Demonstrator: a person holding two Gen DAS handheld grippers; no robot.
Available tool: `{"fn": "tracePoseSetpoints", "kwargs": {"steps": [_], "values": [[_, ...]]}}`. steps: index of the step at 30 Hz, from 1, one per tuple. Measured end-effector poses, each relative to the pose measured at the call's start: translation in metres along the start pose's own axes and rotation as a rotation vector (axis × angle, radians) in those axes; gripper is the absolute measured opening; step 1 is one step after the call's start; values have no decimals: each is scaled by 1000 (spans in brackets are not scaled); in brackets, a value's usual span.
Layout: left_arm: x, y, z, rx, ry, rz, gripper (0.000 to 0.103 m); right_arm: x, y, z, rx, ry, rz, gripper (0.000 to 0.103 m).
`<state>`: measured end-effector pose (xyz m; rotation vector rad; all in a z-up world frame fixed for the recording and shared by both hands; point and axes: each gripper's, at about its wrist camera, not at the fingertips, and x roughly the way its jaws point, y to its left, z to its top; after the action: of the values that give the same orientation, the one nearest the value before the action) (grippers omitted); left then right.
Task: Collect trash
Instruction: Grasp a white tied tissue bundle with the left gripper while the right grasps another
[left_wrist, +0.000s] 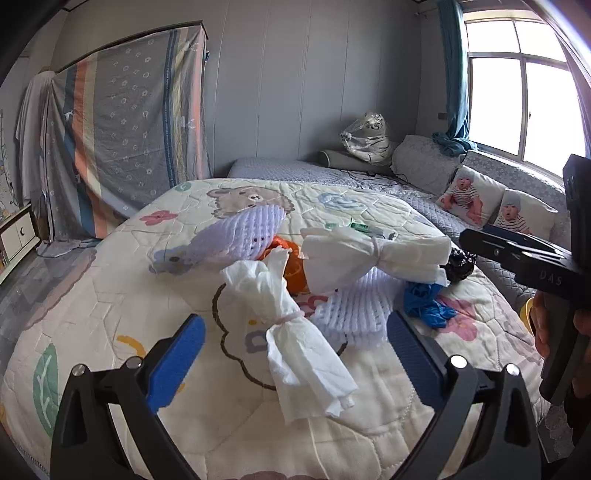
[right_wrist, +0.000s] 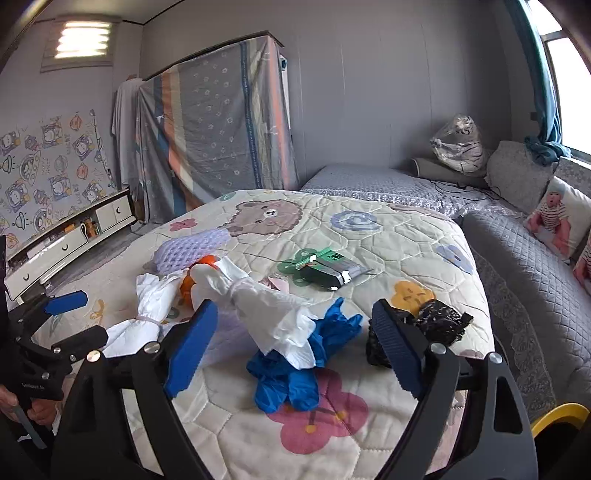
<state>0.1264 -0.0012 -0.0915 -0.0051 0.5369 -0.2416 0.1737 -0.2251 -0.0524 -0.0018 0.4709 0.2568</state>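
Trash lies on a cartoon quilt (left_wrist: 110, 295). A white tissue bundle (left_wrist: 295, 332) tied at its middle rests between the wide-apart blue pads of my left gripper (left_wrist: 295, 358), untouched. Beyond it lie a second tied tissue bundle (left_wrist: 373, 258), an orange scrap (left_wrist: 295, 273), two purple foam nets (left_wrist: 236, 236), a blue glove (left_wrist: 424, 302) and a black crumpled bag (left_wrist: 460, 264). My right gripper (right_wrist: 295, 350) is open just above the blue glove (right_wrist: 295, 373), with the black bag (right_wrist: 443, 319) by its right finger. A green-black wrapper (right_wrist: 325, 273) lies farther back.
A yellow rim (right_wrist: 557, 413) shows off the bed's right edge. A grey quilted mattress (right_wrist: 517, 258) with baby-print pillows (left_wrist: 465, 195) runs along the window side. A low white cabinet (right_wrist: 74, 236) and a cloth-covered wardrobe (left_wrist: 129, 140) stand at the left.
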Motion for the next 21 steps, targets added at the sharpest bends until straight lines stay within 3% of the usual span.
{"fn": "tracePoseSetpoints", "kwargs": {"steps": [8,12,21], "values": [[20,7,-11,-35,74,17,92,39,7,1,-45,68,-4,77],[30,10,-14,-51,117,8,81,52,4,2,-35,95,4,73],[45,15,-15,-86,176,-45,50,68,3,-2,-20,153,29,44]]}}
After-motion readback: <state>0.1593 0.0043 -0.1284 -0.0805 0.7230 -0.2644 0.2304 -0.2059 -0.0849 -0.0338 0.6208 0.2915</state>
